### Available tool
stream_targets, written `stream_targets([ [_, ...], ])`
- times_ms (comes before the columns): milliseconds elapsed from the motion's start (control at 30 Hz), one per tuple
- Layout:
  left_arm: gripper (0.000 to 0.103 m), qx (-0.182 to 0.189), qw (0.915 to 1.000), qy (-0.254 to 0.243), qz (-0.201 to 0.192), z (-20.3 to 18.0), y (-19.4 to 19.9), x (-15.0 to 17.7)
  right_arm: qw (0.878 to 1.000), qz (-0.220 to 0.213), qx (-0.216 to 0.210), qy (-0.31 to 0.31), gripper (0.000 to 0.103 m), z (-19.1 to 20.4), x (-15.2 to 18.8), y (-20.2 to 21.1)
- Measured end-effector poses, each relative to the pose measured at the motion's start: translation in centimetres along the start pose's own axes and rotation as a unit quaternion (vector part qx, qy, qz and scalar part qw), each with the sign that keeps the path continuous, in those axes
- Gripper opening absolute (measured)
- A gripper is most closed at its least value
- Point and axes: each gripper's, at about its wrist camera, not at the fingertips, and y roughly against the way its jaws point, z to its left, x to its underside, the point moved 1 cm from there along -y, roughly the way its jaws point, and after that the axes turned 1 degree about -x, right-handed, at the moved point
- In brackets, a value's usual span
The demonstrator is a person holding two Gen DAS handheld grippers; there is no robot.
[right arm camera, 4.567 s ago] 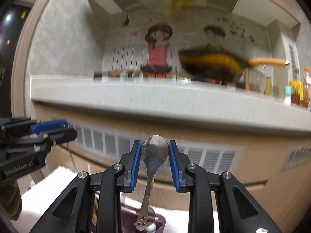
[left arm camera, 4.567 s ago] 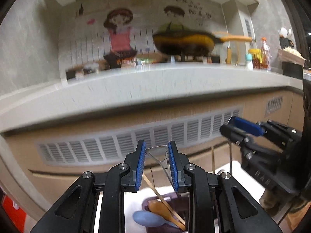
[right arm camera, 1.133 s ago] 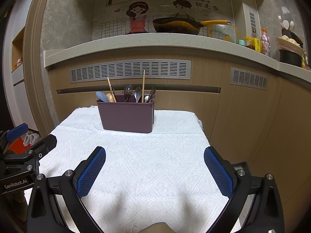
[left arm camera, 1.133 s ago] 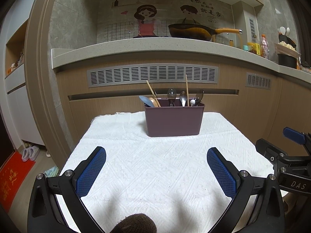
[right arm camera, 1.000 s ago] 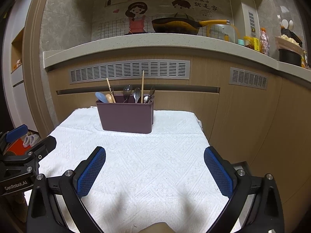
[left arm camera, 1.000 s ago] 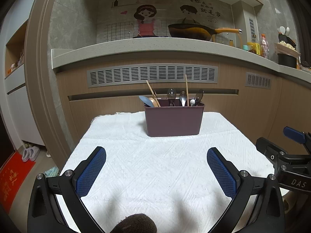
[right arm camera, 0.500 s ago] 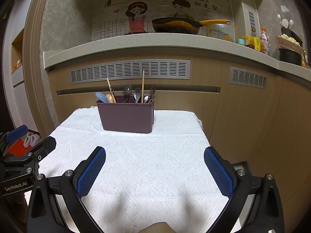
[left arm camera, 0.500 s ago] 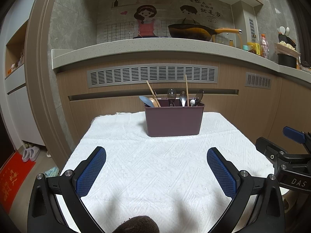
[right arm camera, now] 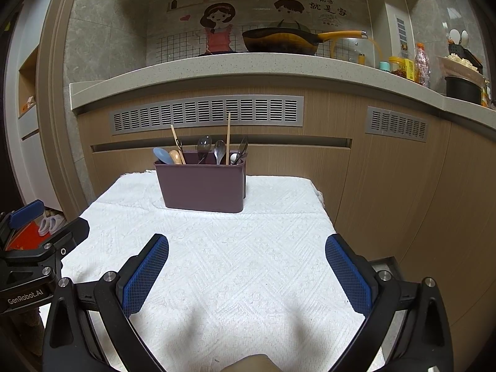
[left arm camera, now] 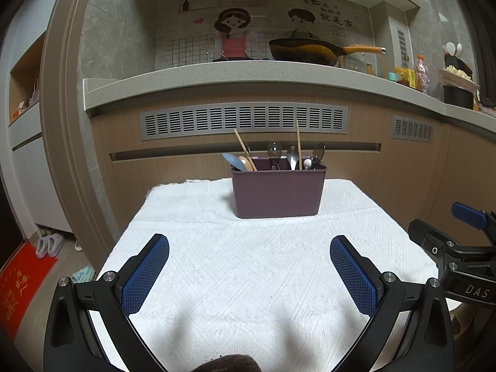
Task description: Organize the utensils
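A purple utensil holder (left arm camera: 277, 192) stands at the far side of the white cloth-covered table (left arm camera: 248, 279); it also shows in the right wrist view (right arm camera: 201, 186). Metal spoons (left arm camera: 291, 156), a blue spoon (left arm camera: 234, 161), a wooden spoon and chopsticks (left arm camera: 298, 145) stand in it. My left gripper (left arm camera: 249, 274) is wide open and empty above the near part of the cloth. My right gripper (right arm camera: 246, 272) is wide open and empty too, beside it on the right (left arm camera: 458, 245).
A kitchen counter (left arm camera: 248, 77) with a wok (left arm camera: 305, 51) runs behind the table, with vented cabinet fronts below. Bottles and a black pot (right arm camera: 462, 88) stand at the counter's right. Slippers and a red mat (left arm camera: 21, 282) lie on the floor at left.
4.6 s ago each gripper was shut on a utensil over the holder. Since then both have opened and drawn back to the near side. Over the last second nothing has moved.
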Motion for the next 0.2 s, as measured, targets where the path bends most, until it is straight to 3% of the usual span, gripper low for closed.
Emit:
stream_targets([
  [200,0.103,-0.002,1.0,-0.001,0.0,0.01,-0.04,-0.02,1.0,0.0,0.0,-0.001,0.1,-0.01,0.01,0.0],
])
